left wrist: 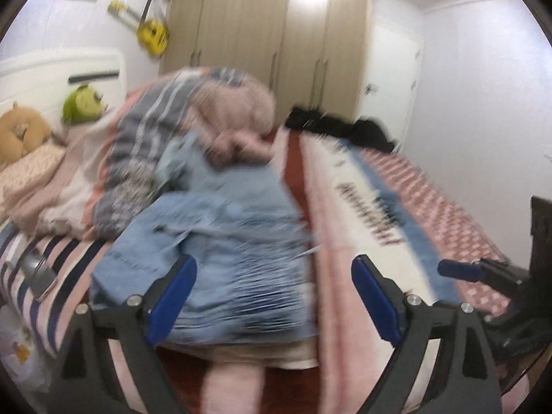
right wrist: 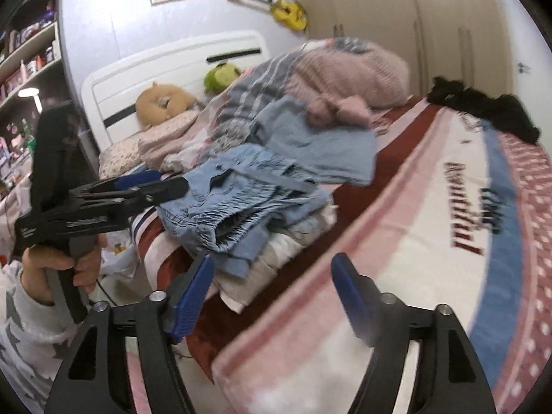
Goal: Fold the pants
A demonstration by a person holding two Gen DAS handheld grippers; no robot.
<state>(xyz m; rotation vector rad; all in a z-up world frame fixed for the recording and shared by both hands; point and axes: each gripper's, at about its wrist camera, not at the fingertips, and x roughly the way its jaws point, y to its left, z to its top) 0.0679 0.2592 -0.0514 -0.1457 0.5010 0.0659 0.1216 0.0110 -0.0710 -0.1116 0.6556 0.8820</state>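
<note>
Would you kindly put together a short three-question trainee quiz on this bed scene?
1. True or false: the left tongs grip the light blue pants.
2. What lies under the pants: A) folded pale clothes, B) a pillow, C) a book?
3. What colour is the guitar on the wall?

Key: 1 false, both the left and the right tongs are open and hold nothing; 2 A; 3 yellow.
</note>
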